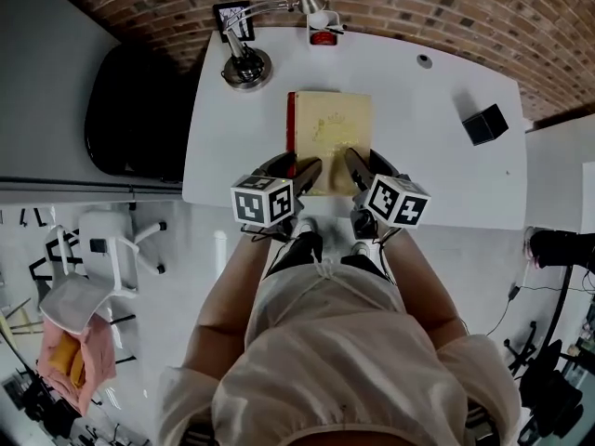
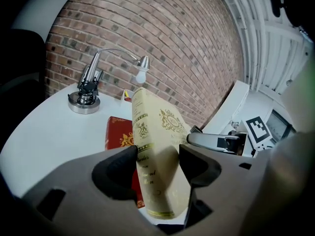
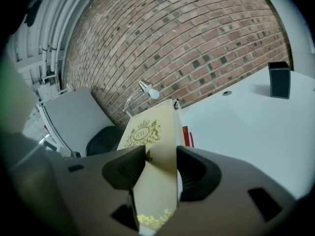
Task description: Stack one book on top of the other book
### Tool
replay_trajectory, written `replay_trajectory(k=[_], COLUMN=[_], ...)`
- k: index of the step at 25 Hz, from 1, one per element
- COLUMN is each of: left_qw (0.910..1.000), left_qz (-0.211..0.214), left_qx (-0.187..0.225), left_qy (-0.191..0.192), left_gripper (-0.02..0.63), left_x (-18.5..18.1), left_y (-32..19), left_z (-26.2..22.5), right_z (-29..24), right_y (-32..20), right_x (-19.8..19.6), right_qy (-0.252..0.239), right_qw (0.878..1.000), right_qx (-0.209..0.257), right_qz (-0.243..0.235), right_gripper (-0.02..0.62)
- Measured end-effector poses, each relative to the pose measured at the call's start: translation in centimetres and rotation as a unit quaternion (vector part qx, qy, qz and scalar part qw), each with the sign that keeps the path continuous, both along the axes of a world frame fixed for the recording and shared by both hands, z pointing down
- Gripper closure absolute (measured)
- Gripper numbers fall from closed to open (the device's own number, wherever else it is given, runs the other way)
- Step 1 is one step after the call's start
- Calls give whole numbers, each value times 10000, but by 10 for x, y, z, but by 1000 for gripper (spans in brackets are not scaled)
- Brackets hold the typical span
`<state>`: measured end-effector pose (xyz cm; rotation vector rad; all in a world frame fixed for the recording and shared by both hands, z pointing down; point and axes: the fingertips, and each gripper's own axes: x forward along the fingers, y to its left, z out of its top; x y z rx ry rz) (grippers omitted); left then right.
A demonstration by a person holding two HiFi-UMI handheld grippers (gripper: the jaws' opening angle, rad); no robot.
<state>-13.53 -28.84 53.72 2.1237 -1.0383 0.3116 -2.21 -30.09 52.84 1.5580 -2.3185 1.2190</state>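
1. Off the table's left side stands a black office chair [image 1: 130,110], well apart from the books.
2. At the far left corner of the white table [image 1: 437,175] a desk lamp [image 1: 246,63] sits on a round metal base. Its thin neck bends over to the right, just in front of the brick wall [image 1: 418,7].
3. The red book [image 1: 291,124] lies flat near the middle of the table. From above only a strip along its left edge shows, because the cream book covers the rest.
4. The left hand-held gripper [image 1: 296,167] is pinching the near left corner of the cream book. In its own view one pad presses on each cover, with the gilt-lettered spine between them.
5. The cream book [image 1: 333,137] (gold crest on its cover) is held over the red book, its near edge by the table's front edge. In the left gripper view it sits tilted, and the red book shows lower down beside it. I cannot tell whether its far edge touches the red book.
6. The right hand-held gripper [image 1: 367,165] is clamped on the near right corner of the same book, its jaws set against both covers.
7. Far right, a small black box [image 1: 484,124] stands alone on the table, well apart from the books.
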Motion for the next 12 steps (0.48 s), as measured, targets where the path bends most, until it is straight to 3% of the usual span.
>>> replay_trajectory(k=[12], left_qw=[9979], left_qz=[122], left_qx=[-640], left_qy=[-48], left_gripper=[324], left_x=[-24], left_y=[-11], left_z=[45], right_z=[44], right_y=[-11], right_x=[-25], right_qy=[73], right_qw=[9982], right_qx=[-595], right_qz=[42], right_gripper=[390])
